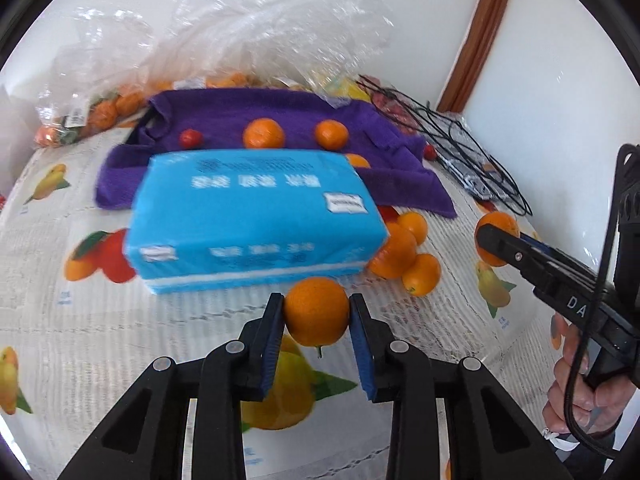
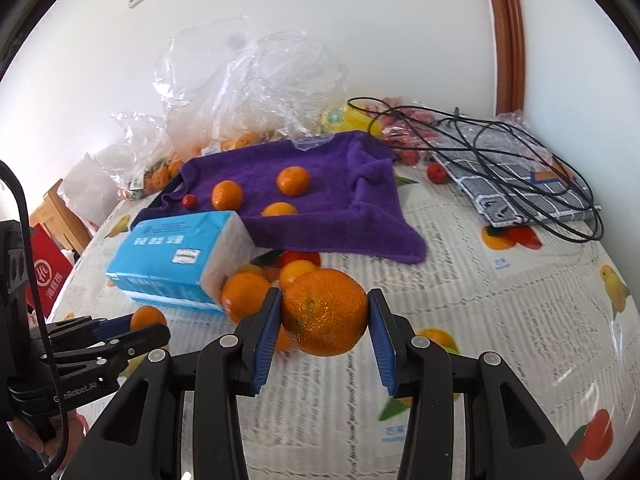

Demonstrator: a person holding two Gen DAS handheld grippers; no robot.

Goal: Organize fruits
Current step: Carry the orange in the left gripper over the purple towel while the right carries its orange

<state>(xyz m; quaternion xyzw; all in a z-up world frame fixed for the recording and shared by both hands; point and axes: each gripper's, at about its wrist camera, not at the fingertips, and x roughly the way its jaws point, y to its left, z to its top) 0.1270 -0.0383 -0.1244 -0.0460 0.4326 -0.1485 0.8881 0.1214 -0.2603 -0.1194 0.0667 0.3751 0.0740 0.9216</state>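
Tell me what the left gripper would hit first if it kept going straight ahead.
Probably the blue tissue pack, lying right beyond the orange that the left gripper holds between its fingers; depth is hard to judge.

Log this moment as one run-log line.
left tongs: shut on small orange | right tongs: shut on large orange | purple towel: three oranges, one small red fruit

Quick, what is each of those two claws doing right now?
Left gripper: closed on a small round orange mandarin.
Right gripper: closed on a larger, dimpled orange mandarin.
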